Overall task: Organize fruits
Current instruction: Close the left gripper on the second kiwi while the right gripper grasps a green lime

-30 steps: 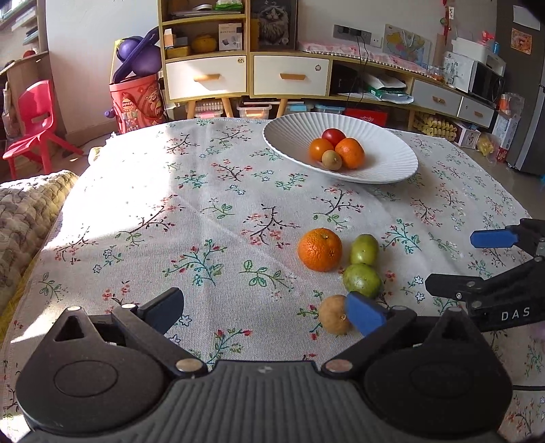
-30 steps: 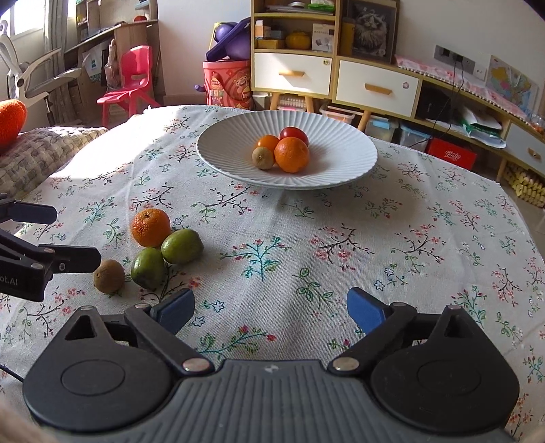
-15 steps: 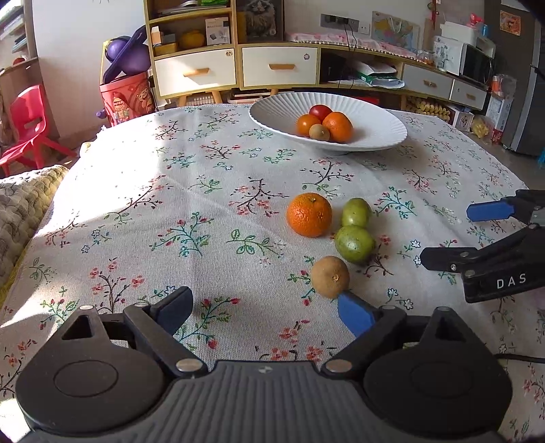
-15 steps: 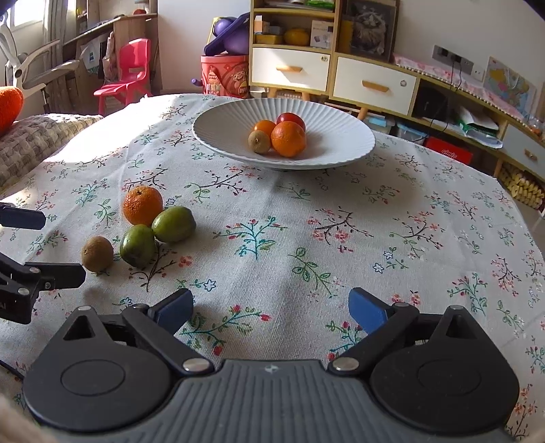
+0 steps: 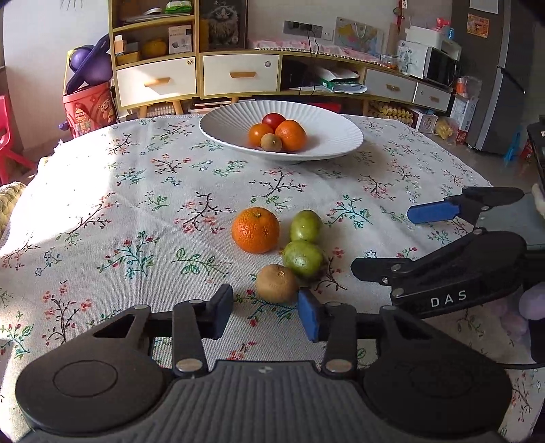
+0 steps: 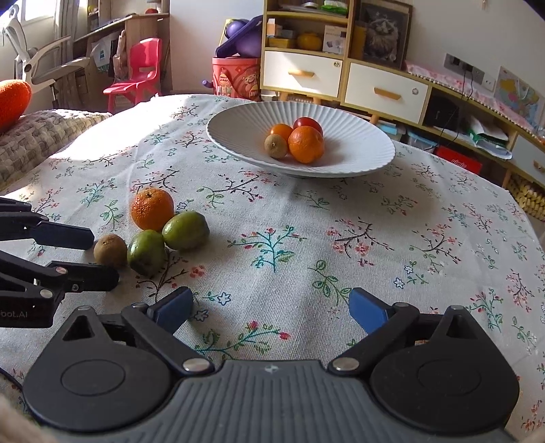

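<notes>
Left gripper (image 5: 265, 315), lower centre: jaws closing, kiwi (image 5: 277, 283) just ahead, not yet gripped; centre it first; right gripper (image 6: 269, 311) released

Setting: a lived-in family home, living and dining area. We list the evidence as follows: a table under a floral tablecloth (image 5: 143, 218); a white ribbed fruit bowl (image 5: 327, 136) on it; a wooden sideboard with white drawers (image 5: 240, 75) and open shelves along the wall; a framed cat picture (image 5: 222, 20) on a shelf; a microwave (image 5: 439, 66) farther along the counter; a grey refrigerator (image 5: 504, 75) at the far right. We also note a red plastic child's chair (image 6: 136, 68), a red toy bucket (image 6: 236, 80) with purple toys, a woven cushion (image 6: 37, 136) and an office chair (image 6: 41, 64) by a sunlit window
</notes>
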The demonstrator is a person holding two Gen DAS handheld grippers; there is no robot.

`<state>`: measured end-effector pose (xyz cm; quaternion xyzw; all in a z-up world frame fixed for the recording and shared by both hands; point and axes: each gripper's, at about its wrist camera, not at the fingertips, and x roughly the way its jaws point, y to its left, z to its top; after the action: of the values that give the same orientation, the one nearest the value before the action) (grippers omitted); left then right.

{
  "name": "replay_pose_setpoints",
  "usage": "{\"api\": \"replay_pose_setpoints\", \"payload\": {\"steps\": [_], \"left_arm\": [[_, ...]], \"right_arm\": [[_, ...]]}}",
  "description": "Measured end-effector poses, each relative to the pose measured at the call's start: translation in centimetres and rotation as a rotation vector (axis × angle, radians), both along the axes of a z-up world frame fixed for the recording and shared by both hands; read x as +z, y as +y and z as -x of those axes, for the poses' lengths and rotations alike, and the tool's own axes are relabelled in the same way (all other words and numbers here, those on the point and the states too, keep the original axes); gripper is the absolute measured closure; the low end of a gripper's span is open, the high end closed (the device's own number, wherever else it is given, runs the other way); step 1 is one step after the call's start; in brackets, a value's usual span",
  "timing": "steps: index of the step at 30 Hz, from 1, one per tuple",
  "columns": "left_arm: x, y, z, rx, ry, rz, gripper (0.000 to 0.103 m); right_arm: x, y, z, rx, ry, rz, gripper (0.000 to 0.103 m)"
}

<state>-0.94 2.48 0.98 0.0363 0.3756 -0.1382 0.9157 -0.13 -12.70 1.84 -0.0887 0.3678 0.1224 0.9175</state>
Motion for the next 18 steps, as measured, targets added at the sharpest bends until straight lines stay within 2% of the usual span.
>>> {"api": "replay_pose_setpoints", "payload": {"steps": [3,12,18], "left_arm": [[0.0,-0.2,-0.1,-0.01,0.003,0.008,0.091],[0.2,0.8,-0.7,0.044,0.008,-0.017,0.092],[0.4,1.9,-1.0,0.096,0.017,-0.031,0.092]], "right_arm": [[0.1,0.5,-0.3,0.011,0.0,-0.002,0.009],[0.1,1.8,-1.0,0.045,-0.01,0.005,0.014],[0.3,2.7,-1.5,0.072,-0.008,-0.004,0.025]]}}
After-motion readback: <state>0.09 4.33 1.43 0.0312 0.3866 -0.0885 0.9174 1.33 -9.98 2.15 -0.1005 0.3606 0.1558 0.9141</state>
